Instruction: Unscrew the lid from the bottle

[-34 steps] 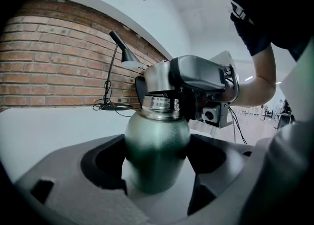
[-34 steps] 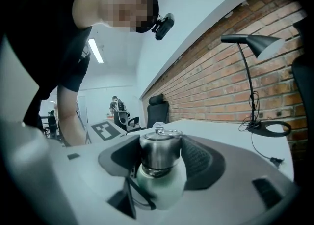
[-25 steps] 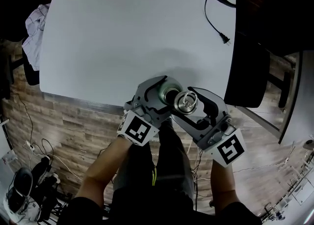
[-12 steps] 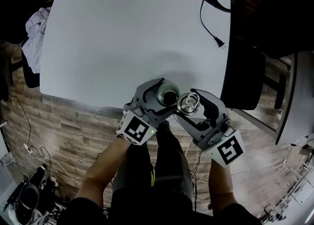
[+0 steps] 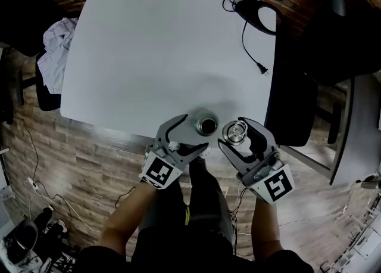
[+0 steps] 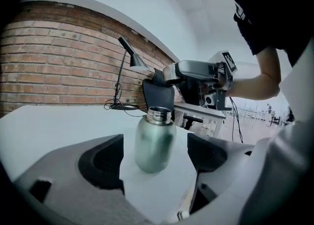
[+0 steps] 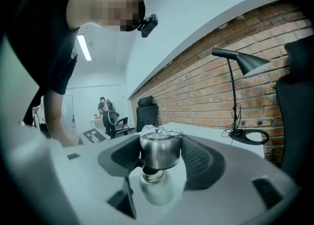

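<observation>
A steel bottle [image 5: 206,125] stands upright and open-mouthed on the white table [image 5: 149,45], close to its front edge. My left gripper [image 5: 195,132] is open, its pads [image 6: 103,162] apart from the bottle [image 6: 154,140], which stands just beyond them. To the right of the bottle, my right gripper [image 5: 231,132] is shut on the metal lid [image 5: 235,131]. In the right gripper view the lid [image 7: 161,148] sits between the jaws [image 7: 161,153], lifted above the bottle [image 7: 154,187]. The left gripper view shows the right gripper [image 6: 196,74] past the bottle.
A black desk lamp [image 5: 259,12] sits at the table's far right corner, its cable and plug [image 5: 262,70] trailing along the right side. A black chair [image 5: 292,105] stands right of the table. Crumpled cloth [image 5: 56,51] lies on a chair at the left.
The right gripper has carried the lid a little farther right of the bottle's mouth. The left gripper has drawn back, so the bottle now stands at its jaw tips rather than between them.
</observation>
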